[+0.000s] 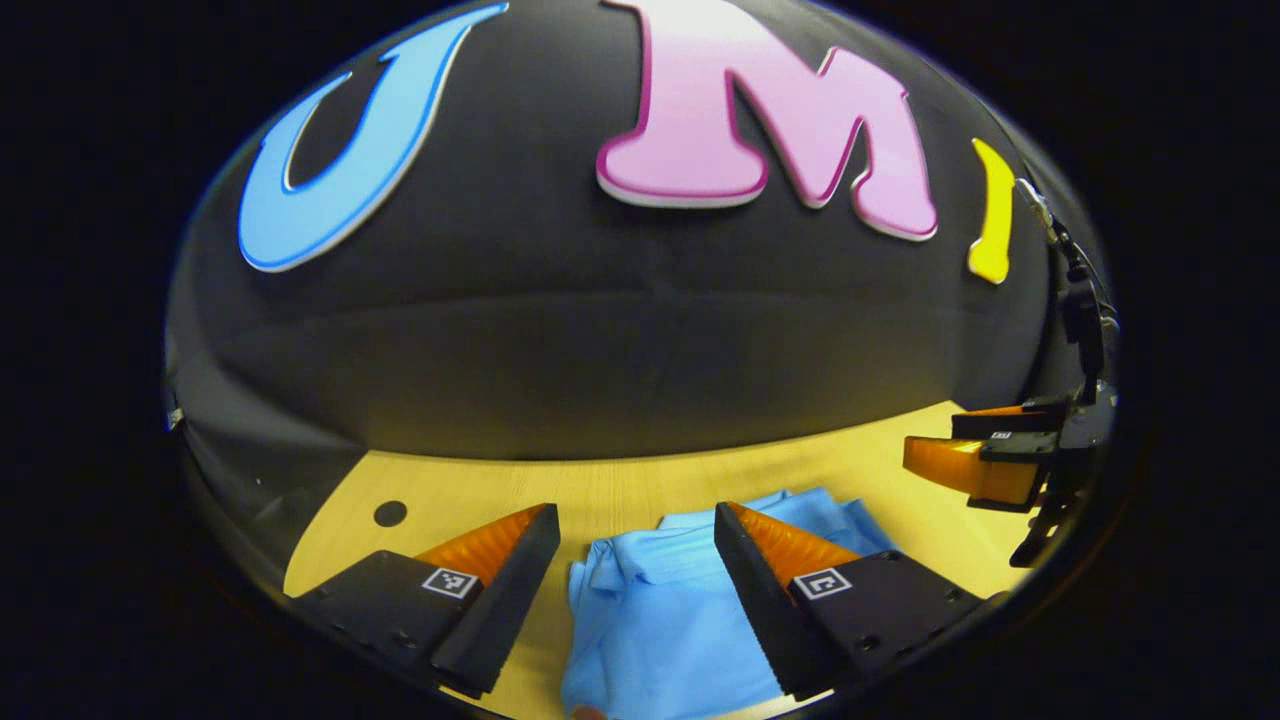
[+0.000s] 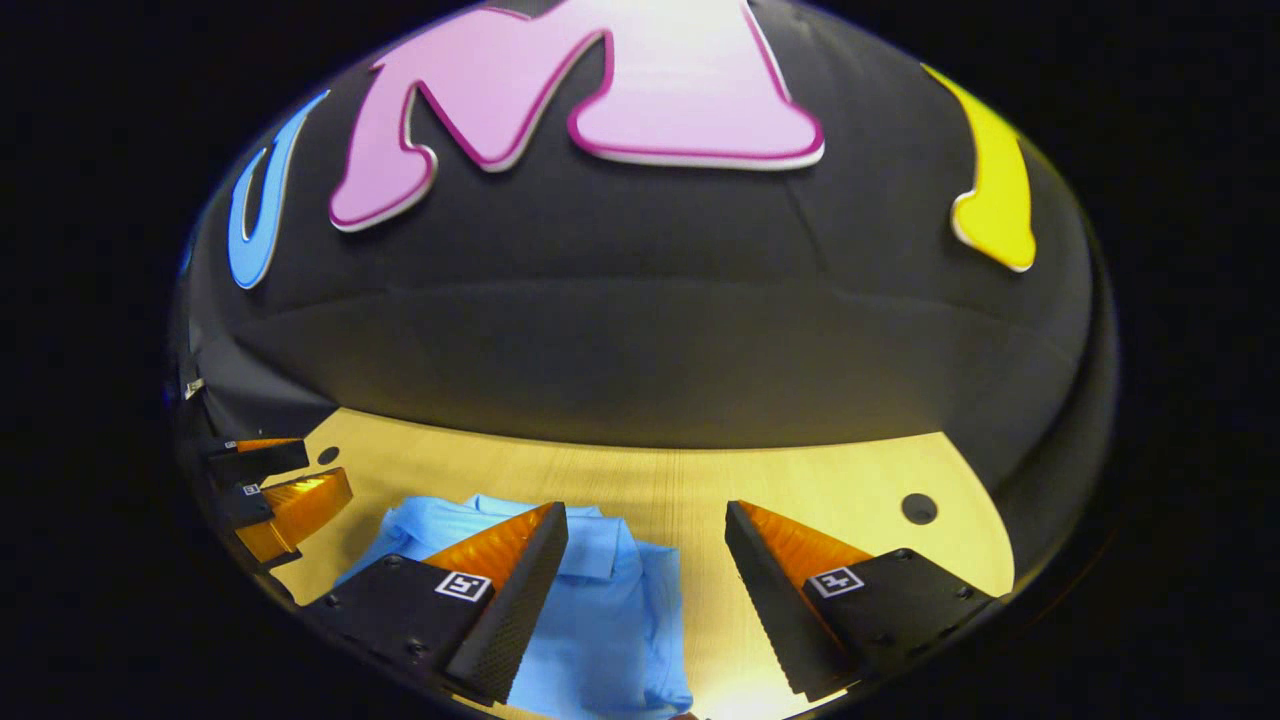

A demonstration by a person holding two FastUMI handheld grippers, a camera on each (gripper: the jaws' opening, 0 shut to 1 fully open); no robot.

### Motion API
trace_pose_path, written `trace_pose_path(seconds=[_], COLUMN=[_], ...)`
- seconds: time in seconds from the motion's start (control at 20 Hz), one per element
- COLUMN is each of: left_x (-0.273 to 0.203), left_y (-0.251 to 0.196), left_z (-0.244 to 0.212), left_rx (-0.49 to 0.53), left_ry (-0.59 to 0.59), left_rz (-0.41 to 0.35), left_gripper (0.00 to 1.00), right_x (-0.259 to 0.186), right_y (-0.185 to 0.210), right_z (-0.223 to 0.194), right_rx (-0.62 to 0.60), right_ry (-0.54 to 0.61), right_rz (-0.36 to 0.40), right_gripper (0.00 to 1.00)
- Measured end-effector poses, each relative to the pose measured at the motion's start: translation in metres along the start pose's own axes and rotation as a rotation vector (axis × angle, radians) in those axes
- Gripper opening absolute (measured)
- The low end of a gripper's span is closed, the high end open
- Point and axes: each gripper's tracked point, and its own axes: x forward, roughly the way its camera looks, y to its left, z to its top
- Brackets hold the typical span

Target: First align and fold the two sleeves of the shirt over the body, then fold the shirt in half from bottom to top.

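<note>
At the bottom centre of the left gripper view, blue shirt lying on the pale wooden tabletop — folded into a compact bundle, seen between the spread jaws of the left gripper, gripping nothing. At that view's right edge, the right gripper, also parted. In the right gripper view, shirt at lower left, partly behind one finger — small dark hole at lower right.

You get strong light from above: the bench ahead of your gripper shines bright, the wall behind stays dim, and edges bend strongly.
</note>
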Motion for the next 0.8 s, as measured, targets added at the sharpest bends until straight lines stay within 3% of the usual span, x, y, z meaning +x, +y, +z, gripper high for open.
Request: trace_pose_path(seconds=[0.4, 0.8], left_x=[-0.177, -0.342], left_y=[-0.015, 0.001], left_z=[0.060, 0.036], left_rx=[-0.112, -0.173], left_ry=[-0.165, -0.178], left_rz=[-0.038, -0.034], left_gripper=[0.99, 0.98], right_x=[-0.176, -0.337], right_y=[0.011, 0.038], right_z=[0.030, 0.017], right_rx=[-0.001, 0.051], right_ry=[-0.122, -0.202], right_rz=[-0.025, -0.022], right_gripper=[0.98, 0.98])
